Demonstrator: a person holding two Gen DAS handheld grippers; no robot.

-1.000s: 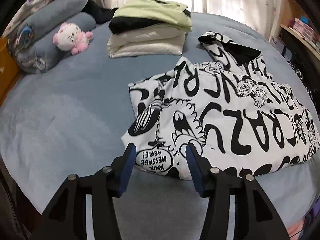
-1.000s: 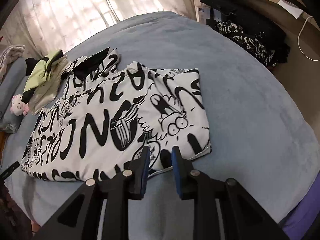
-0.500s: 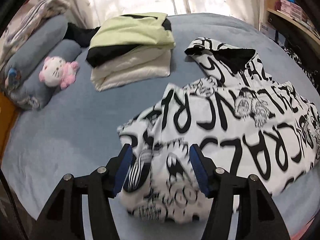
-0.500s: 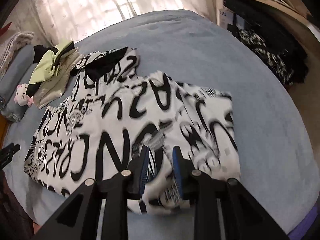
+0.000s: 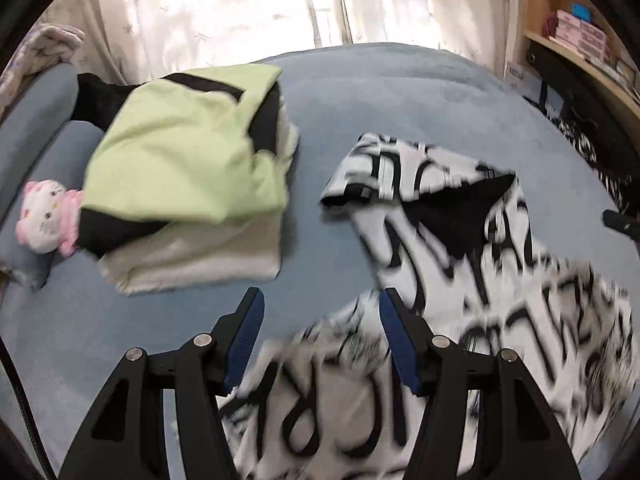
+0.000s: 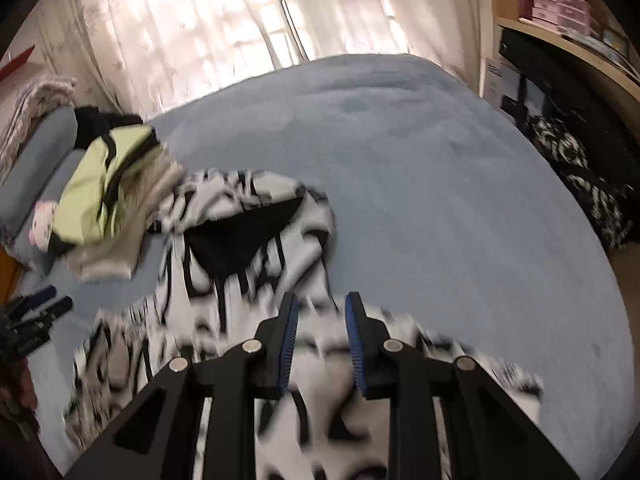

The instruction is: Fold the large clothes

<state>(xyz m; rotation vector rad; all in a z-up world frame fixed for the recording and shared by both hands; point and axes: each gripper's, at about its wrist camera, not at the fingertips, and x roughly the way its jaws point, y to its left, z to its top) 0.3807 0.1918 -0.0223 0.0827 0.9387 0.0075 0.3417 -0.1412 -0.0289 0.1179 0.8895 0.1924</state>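
Note:
A white hoodie with black lettering (image 5: 500, 280) lies on the blue bed (image 5: 380, 92), its black-lined hood (image 5: 460, 216) toward the far side. My left gripper (image 5: 320, 300) has the lifted bottom hem bunched between its wide-set jaws and carries it over the garment toward the hood. In the right wrist view the hoodie (image 6: 308, 240) is blurred. There my right gripper (image 6: 321, 300) is shut narrowly on the other end of the hem, with white fabric between the blue pads. The left gripper's fingers (image 6: 40, 308) show at the left edge.
A stack of folded clothes (image 5: 188, 168) with a light green top sits left of the hood. A pink and white plush toy (image 5: 44, 216) leans on blue pillows (image 5: 40, 120). Dark patterned clothes (image 6: 580, 184) and a shelf (image 5: 580, 52) stand past the bed's right edge.
Both grippers have moved forward over the hoodie from its near hem, taking the hem with them. The lower part now folds over the body, and the hood and stack look closer.

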